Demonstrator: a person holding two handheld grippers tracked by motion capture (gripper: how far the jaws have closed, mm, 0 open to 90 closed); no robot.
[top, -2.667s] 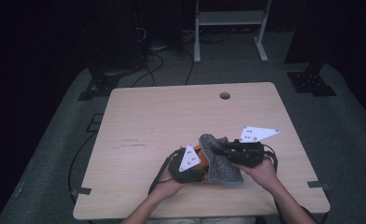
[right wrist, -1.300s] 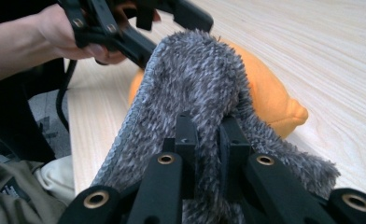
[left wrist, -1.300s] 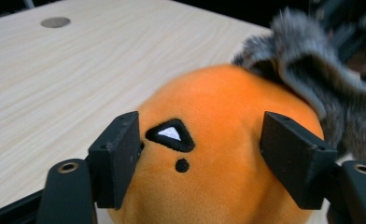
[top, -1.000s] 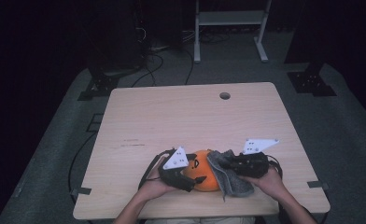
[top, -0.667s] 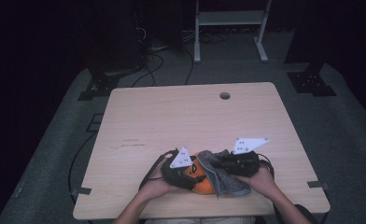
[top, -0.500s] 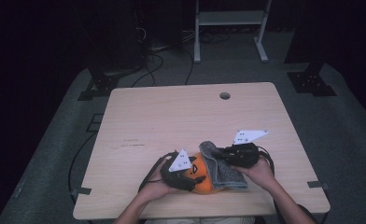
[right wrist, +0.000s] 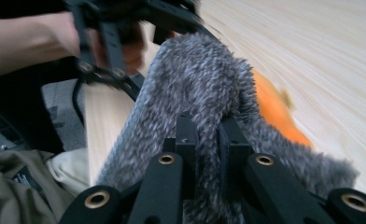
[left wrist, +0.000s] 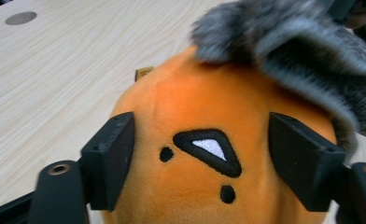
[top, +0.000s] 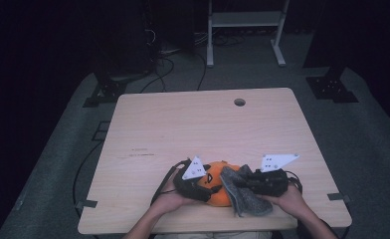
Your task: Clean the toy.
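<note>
Plush toy (top: 218,186), orange, near table (top: 193,129) front edge, between your two grippers.
Your left gripper (left wrist: 202,154) has both jaws pressed on the toy's sides, after just closing in on it. Grey fuzzy cloth (right wrist: 195,107) drapes over the toy's right side; your right gripper (right wrist: 204,140) is clamped tight on a fold of it.

The grey fuzzy cloth (top: 243,191) covers the right side of the orange plush toy (top: 217,185); beneath the toy, the bottom frame edge cuts off both forearms.
</note>
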